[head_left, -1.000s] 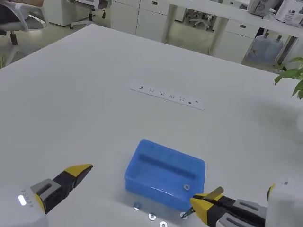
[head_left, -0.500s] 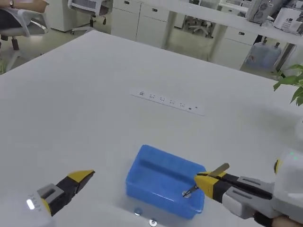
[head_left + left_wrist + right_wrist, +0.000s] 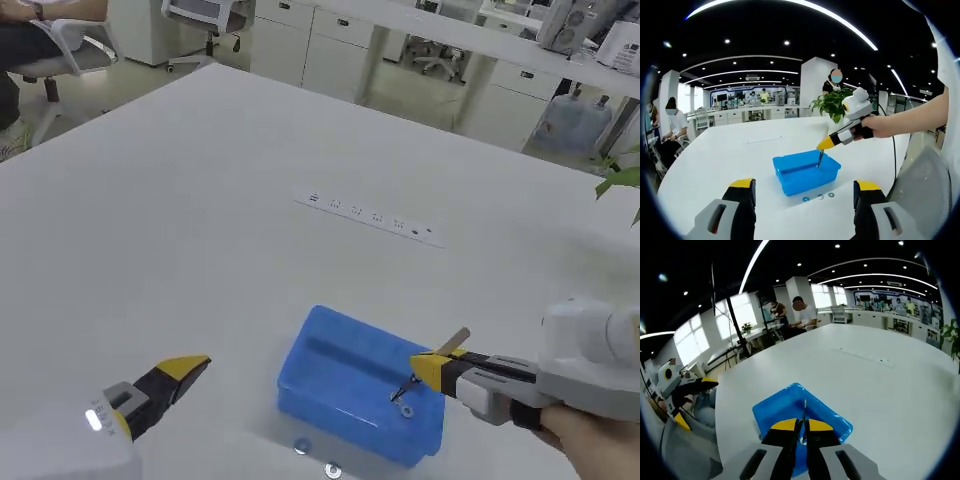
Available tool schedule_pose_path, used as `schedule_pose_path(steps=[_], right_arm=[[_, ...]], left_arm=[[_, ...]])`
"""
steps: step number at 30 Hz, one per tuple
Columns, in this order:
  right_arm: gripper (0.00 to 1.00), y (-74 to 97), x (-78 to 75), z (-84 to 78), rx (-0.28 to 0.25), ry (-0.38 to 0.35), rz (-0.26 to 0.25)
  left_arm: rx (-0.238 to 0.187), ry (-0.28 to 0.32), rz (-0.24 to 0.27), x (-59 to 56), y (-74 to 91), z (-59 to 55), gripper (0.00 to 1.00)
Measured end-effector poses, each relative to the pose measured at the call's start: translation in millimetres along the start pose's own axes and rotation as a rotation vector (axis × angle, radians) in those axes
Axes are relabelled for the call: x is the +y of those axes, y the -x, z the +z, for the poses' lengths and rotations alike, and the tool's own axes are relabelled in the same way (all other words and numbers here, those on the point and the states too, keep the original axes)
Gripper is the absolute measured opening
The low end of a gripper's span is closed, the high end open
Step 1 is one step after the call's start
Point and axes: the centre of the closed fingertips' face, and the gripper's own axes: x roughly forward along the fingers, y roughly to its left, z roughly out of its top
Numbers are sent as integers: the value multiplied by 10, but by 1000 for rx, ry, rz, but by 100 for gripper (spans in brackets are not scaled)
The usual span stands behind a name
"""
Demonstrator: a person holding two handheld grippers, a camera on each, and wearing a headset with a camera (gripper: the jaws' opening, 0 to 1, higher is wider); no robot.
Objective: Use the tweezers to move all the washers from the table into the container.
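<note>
Matte white table (image 3: 180, 230), rectangular blue container (image 3: 340, 425), thin tweezers (image 3: 408, 386), round washers (image 3: 333, 469)

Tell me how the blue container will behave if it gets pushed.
The blue container looks like thin plastic holding little, so probably light and likely to slide on the smooth table. Its low, wide shape probably resists tipping.

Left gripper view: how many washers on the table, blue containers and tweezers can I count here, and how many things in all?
Washers on the table: 3
Blue container: 1
Tweezers: 1
Total: 5
</note>
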Motion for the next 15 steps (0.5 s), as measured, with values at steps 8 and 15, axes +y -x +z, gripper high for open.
schedule_pose_path(steps=[8,15], right_arm=[[2,-118,-79,-116,46,9,-8],[2,-187,-72,-176,70,26,-5]], left_arm=[[0,5,2,11,6,1,81],[1,11,3,17,7,-2,80]])
